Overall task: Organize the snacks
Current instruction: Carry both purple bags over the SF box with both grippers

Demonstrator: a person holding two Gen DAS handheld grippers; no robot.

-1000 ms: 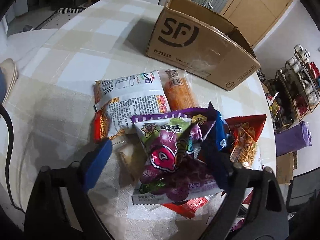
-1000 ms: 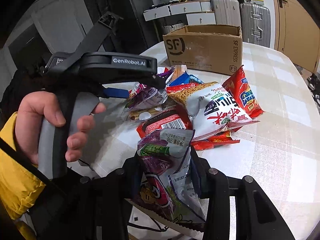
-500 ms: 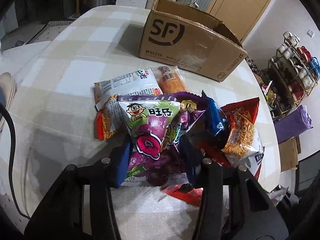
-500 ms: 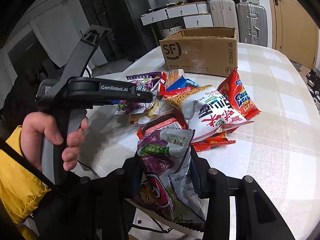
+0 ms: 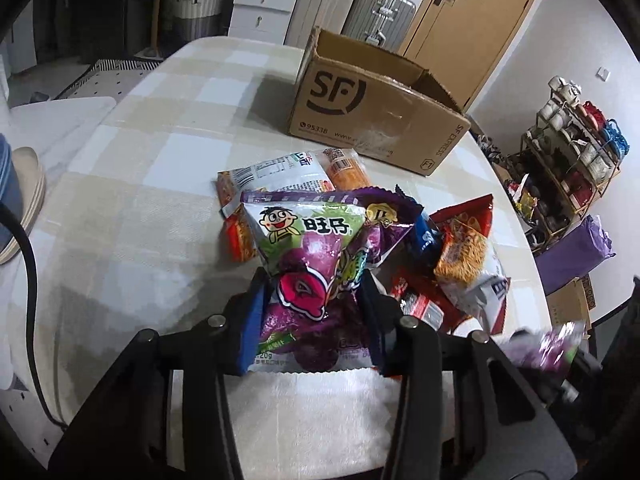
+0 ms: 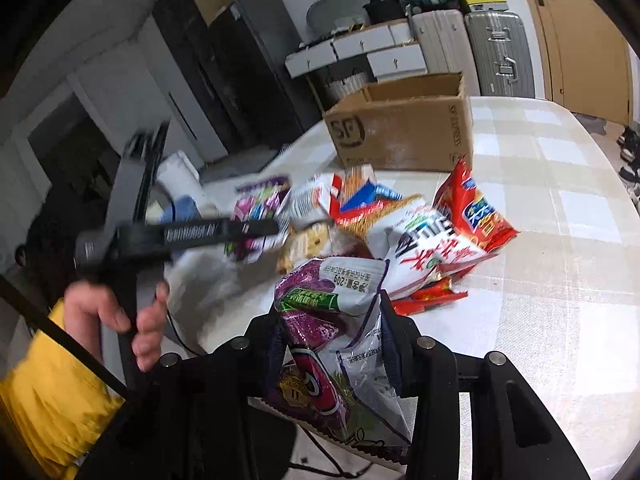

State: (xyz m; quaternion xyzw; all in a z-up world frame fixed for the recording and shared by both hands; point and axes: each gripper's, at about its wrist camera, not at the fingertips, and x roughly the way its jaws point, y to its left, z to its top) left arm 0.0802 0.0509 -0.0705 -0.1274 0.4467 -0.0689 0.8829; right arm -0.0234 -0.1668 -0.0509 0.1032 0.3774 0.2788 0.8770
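Two purple packets pinched, one per tongs: left tongs (image 5: pixel 314 294), right tongs (image 6: pixel 330 334) | step: carrying | next: reach cardboard box (image 5: pixel 376 116), drop in.

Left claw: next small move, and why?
Probably carry its purple bag forward toward the open SF box. The left claw is shut on that bag, which looks lifted off the snack pile, and the box stands just beyond the pile. The right claw already grips a similar bag.
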